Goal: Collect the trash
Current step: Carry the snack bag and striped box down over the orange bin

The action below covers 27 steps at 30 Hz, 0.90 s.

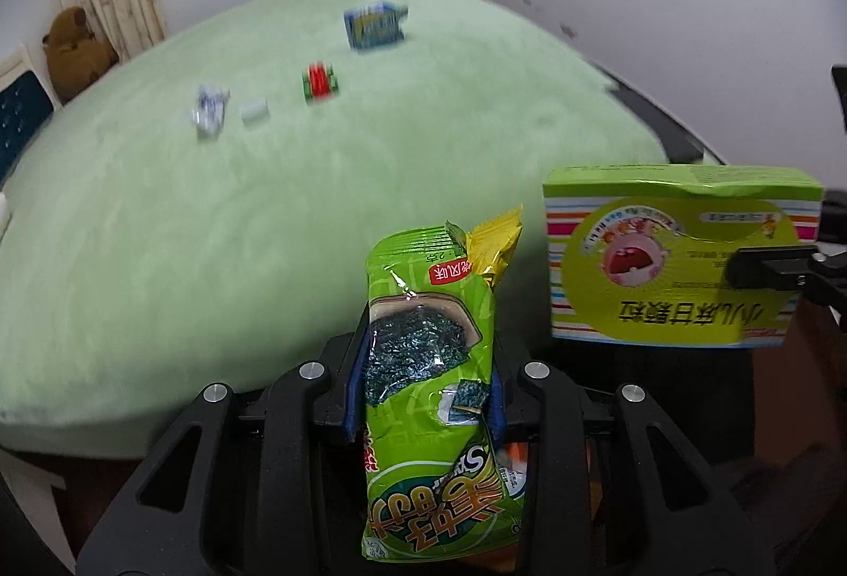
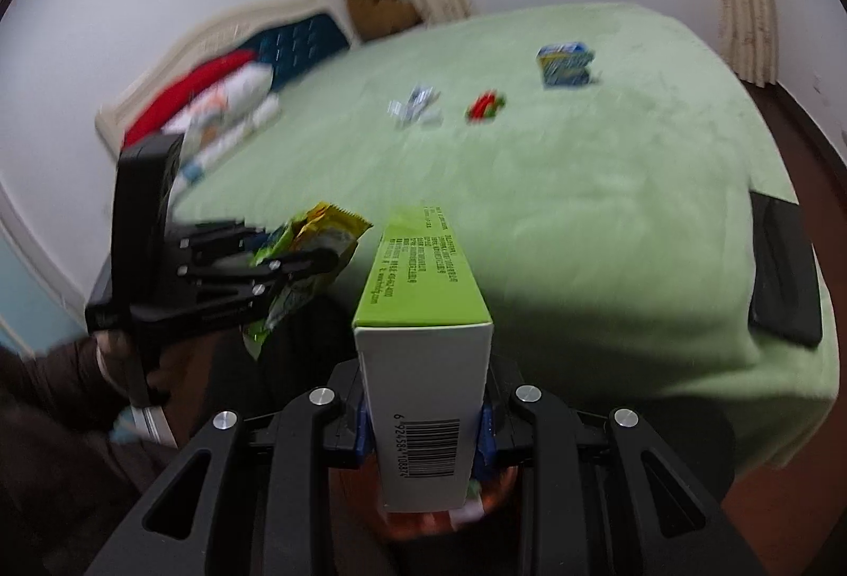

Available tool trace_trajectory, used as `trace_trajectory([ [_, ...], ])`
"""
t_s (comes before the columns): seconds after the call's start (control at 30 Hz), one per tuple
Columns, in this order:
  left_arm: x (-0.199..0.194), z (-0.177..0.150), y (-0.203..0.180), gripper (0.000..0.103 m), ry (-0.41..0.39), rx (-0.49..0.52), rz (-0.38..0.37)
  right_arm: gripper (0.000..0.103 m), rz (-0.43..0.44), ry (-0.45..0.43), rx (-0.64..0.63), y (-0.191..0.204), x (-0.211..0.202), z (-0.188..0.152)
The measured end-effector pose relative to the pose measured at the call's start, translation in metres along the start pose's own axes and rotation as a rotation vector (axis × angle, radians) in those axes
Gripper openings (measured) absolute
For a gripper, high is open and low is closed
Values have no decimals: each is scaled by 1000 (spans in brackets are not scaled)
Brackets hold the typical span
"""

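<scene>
My left gripper (image 1: 426,385) is shut on a green seaweed snack bag (image 1: 418,338), and a yellow wrapper (image 1: 495,248) sticks up behind the bag's top. To its right, my right gripper (image 1: 773,274) holds a green striped medicine box (image 1: 651,258). In the right wrist view, my right gripper (image 2: 423,425) is shut on that box (image 2: 423,300), barcode end toward the camera. The left gripper (image 2: 296,269) is at the left with the snack bag (image 2: 259,332) and the yellow wrapper (image 2: 331,226). Both grippers are over the bed's near edge.
On the green bed (image 1: 159,232) lie a blue box (image 1: 373,25), a red-green wrapper (image 1: 319,82), a small white piece (image 1: 253,111) and a crumpled blue-white wrapper (image 1: 209,113). A flat black object (image 2: 783,269) lies at the bed's right edge. Pillows (image 2: 212,110) and a teddy bear (image 2: 378,1) are at the head.
</scene>
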<state>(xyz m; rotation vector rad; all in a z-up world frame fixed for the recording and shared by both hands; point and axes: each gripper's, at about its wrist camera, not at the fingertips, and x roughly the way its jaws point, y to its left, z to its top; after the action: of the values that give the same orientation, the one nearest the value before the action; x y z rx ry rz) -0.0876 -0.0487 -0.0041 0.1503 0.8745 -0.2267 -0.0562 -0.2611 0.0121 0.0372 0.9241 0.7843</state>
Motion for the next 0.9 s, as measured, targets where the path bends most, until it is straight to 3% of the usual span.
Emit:
trace_trajectory([
  [0.2, 23, -35, 0, 33, 87, -7, 6, 29, -5, 142, -28, 13, 31, -24],
  [0.47, 61, -63, -5, 33, 185, 41, -28, 29, -77, 309, -50, 23, 86, -48],
  [0.7, 96, -84, -17, 33, 262, 128, -33, 29, -75, 400, -37, 19, 115, -61],
  [0.9, 130, -93, -12, 33, 350, 123, -50, 29, -71, 461, -23, 13, 140, -68],
])
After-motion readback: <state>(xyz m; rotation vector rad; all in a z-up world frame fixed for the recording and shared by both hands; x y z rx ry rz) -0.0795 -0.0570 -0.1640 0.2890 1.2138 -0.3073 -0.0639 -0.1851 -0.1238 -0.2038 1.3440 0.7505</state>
